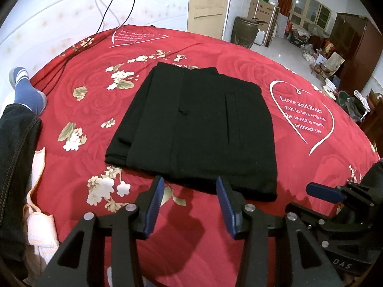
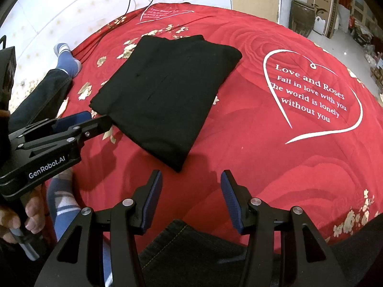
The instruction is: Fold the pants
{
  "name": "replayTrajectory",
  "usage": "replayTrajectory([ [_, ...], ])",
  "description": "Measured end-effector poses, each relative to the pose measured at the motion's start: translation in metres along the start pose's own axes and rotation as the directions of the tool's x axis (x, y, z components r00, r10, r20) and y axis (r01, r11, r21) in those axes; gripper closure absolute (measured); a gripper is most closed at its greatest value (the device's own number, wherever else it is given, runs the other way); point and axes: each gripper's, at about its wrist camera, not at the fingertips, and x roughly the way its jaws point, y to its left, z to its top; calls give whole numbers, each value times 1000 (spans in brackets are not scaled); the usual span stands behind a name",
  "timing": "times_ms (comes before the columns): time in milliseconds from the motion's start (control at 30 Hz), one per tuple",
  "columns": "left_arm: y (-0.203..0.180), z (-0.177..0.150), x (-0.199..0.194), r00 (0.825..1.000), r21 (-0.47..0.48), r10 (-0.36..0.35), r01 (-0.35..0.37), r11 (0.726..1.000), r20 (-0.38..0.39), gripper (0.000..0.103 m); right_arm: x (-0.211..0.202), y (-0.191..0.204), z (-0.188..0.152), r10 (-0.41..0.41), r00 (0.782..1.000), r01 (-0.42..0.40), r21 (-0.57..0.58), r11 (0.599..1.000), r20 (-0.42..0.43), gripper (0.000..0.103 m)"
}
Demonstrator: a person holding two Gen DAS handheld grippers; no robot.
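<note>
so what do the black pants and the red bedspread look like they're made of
Black pants: a thick, matte woven or knit cloth, probably; the folds stay soft and show no sheen. Red bedspread: soft plush-looking fabric, faintly shiny, with rose relief and printed white lettering.

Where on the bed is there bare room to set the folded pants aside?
Right of the pants, the bedspread lies bare around the heart print. The left edge is crowded: socked foot, jeans leg, white cloth.

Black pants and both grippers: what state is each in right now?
Black fabric pants: folded into a compact rectangle, flat on the red rose-print bedspread, not gripped.
Left gripper: open, empty, at the pants' near edge.
Right gripper: open, empty, just short of the pants' corner.
</note>
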Motion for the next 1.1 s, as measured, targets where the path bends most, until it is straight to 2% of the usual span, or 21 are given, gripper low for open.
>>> replayTrajectory([
  [1100, -1, 1, -2, 1000, 4, -4, 4, 1000, 5, 50, 0, -1, 0, 0, 1000, 0, -1, 1000, 3, 52],
])
